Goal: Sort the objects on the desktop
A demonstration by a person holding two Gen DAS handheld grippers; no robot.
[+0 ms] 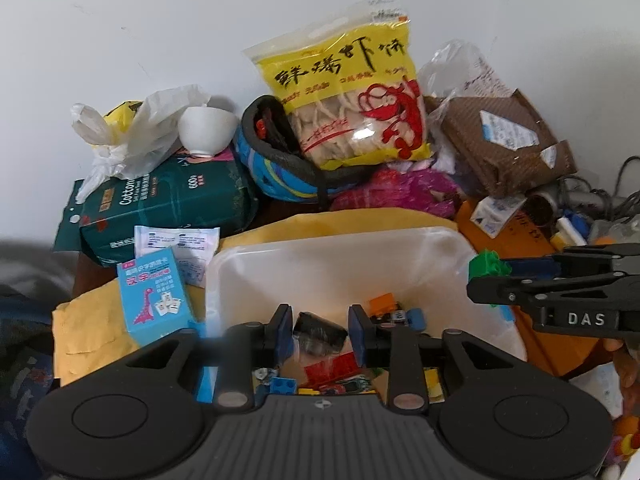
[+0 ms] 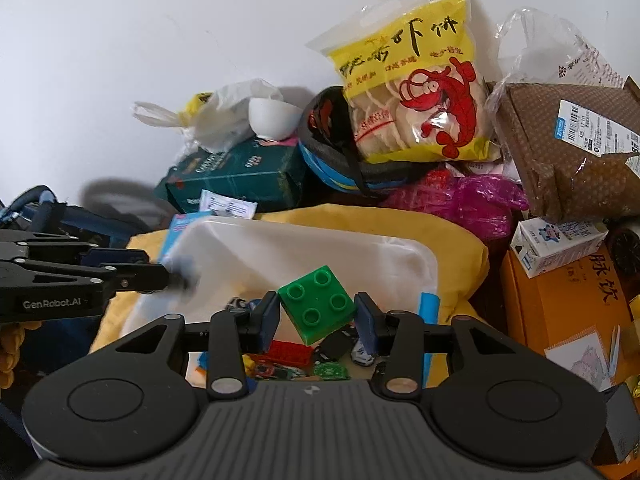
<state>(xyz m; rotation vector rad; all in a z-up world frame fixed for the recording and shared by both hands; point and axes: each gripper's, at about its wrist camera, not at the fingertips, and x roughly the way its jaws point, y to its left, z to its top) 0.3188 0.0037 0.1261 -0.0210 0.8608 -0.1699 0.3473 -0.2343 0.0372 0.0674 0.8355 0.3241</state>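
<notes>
A white plastic bin (image 1: 332, 256) sits on a yellow padded envelope (image 1: 96, 320) and holds several toy bricks and small toys. My left gripper (image 1: 320, 332) hovers over the bin's near side, shut on a small dark packet in clear wrap (image 1: 320, 336). In the right wrist view the left gripper (image 2: 176, 276) comes in from the left, and its tip is blurred. My right gripper (image 2: 318, 320) is shut on a green four-stud brick (image 2: 318, 304), held tilted above the bin (image 2: 280, 248). From the left wrist view, the right gripper (image 1: 480, 276) holds the green brick (image 1: 486, 266) at the bin's right rim.
Against the white wall stands a pile: a yellow shrimp-cracker bag (image 1: 352, 92), a blue helmet (image 1: 276, 160), a green cotton tissue pack (image 1: 168, 208) with a white bowl (image 1: 208, 132) on top, and a brown parcel (image 1: 508, 140). A blue card box (image 1: 154, 296) lies left of the bin, an orange box (image 2: 560, 304) to its right.
</notes>
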